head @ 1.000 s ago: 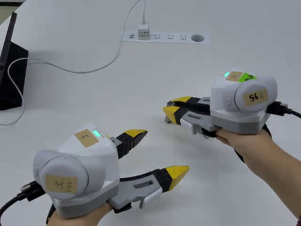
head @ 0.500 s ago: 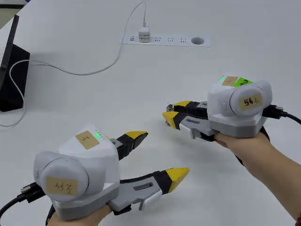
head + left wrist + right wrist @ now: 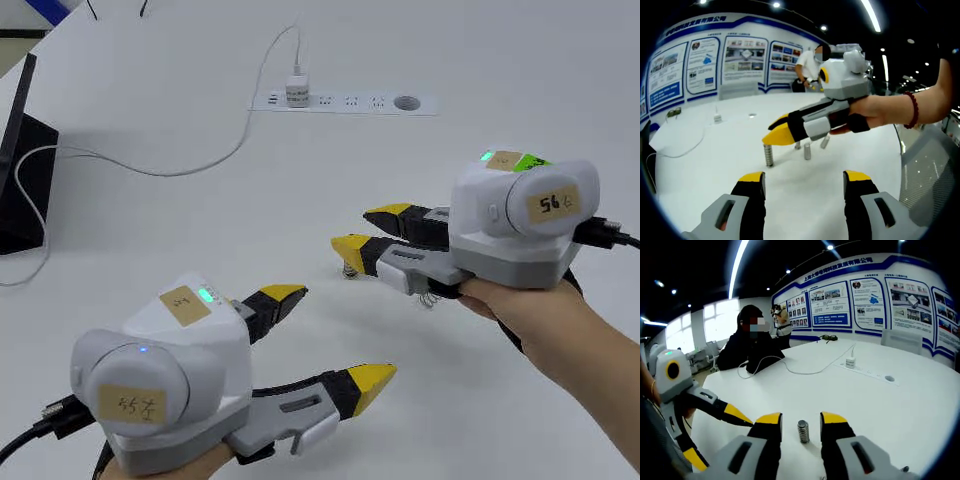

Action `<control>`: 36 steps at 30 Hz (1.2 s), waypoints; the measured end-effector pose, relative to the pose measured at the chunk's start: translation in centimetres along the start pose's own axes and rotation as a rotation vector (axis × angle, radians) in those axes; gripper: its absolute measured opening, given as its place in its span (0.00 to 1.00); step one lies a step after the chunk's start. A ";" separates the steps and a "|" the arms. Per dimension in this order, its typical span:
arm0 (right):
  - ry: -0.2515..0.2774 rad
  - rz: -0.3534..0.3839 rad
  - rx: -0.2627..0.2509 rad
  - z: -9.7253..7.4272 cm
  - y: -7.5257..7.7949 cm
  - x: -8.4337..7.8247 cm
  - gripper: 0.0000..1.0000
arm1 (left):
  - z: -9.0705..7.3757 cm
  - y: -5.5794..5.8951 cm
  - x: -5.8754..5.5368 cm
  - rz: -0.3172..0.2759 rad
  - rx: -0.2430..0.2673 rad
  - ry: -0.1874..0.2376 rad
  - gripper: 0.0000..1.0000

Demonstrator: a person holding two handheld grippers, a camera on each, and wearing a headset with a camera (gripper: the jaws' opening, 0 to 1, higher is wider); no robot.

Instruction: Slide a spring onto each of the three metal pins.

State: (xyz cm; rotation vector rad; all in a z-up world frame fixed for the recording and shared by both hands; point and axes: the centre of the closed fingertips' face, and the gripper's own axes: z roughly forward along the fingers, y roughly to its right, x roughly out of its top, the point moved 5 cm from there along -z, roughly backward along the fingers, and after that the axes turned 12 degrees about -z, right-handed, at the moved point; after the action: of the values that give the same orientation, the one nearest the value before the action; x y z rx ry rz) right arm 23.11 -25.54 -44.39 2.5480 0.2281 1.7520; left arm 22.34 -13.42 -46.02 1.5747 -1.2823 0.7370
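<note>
Power strip, plugged charger, white cable

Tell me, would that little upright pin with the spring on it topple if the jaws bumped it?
Probably: the pin stands tall and narrow on the smooth table, so a sideways nudge likely tips it. Once down, its round shape would probably roll. Being small metal, it is likely stiff and light.

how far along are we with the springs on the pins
One looks done: a spring-covered pin stands between the right gripper's open jaws, untouched by them. Nothing is in hand; the left gripper is open and empty too. Left to check: the other pins beneath the right gripper in the left gripper view, too small to tell if they carry springs.
</note>
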 end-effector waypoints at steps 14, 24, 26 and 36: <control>-0.024 0.016 -0.052 -3.7 0.7 0.3 0.46 | 0.6 0.8 0.2 0.043 -0.008 -0.020 0.64; -0.033 0.044 -0.096 -6.7 0.9 -0.7 0.49 | 1.4 1.0 0.3 0.079 -0.007 -0.047 0.61; -0.038 0.047 -0.105 -7.4 0.9 -1.0 0.49 | 1.6 1.1 0.3 0.082 -0.009 -0.052 0.61; -0.045 0.067 -0.135 -10.2 1.1 -2.3 0.51 | 2.6 1.4 0.7 0.101 -0.011 -0.052 0.58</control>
State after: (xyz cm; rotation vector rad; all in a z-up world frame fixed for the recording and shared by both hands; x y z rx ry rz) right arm 12.90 -27.43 -42.68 2.5231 0.0214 1.6675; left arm 20.92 -16.08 -45.98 1.5379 -1.4098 0.7546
